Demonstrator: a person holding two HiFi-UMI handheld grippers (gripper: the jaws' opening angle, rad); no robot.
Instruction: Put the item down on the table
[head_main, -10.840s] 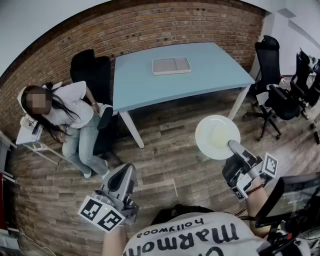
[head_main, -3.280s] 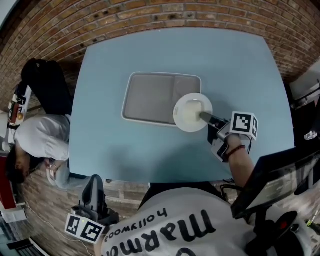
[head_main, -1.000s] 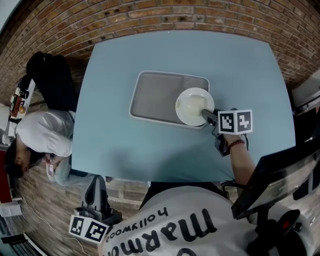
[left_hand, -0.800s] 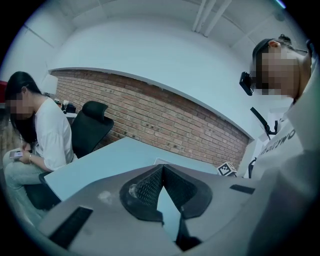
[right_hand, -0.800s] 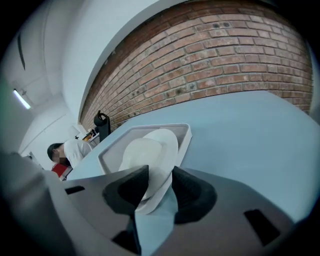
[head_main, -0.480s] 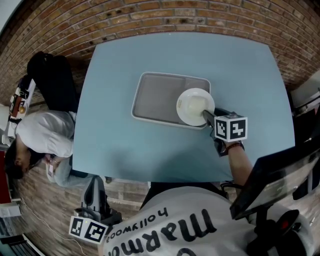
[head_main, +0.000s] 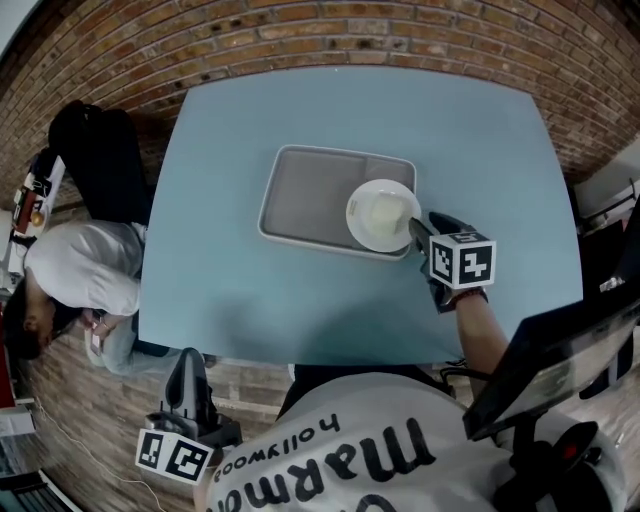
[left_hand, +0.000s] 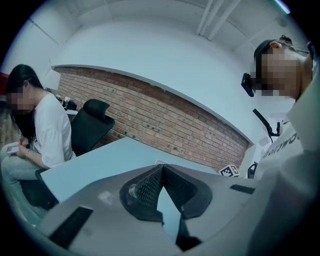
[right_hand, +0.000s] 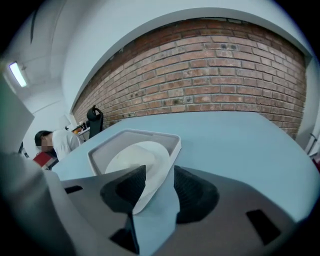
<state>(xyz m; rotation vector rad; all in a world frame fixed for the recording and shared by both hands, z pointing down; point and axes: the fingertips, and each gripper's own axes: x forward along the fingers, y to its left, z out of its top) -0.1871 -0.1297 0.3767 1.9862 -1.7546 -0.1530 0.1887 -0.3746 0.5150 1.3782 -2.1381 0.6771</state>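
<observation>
A round white plate (head_main: 382, 215) lies on the right part of a grey tray (head_main: 300, 200) in the middle of the light-blue table (head_main: 480, 140). In the right gripper view the plate (right_hand: 137, 160) tilts, its near rim past the tray's rim (right_hand: 105, 150) and between the jaws. My right gripper (head_main: 418, 232) stands open: its jaws are apart, and the thin rim lies against the left pad (right_hand: 131, 186). My left gripper (head_main: 190, 385) hangs below the table's near edge, shut and empty, its tips meeting (left_hand: 162, 167).
A person (head_main: 70, 280) sits at the table's left side beside a black chair (head_main: 100, 165). A brick wall (head_main: 300, 30) runs behind the table. A dark screen (head_main: 560, 360) stands at my right, close to my right arm.
Over the last second the right gripper's marker cube has dropped and come toward me. The plate stays over the tray's right part. The left gripper has not moved.
</observation>
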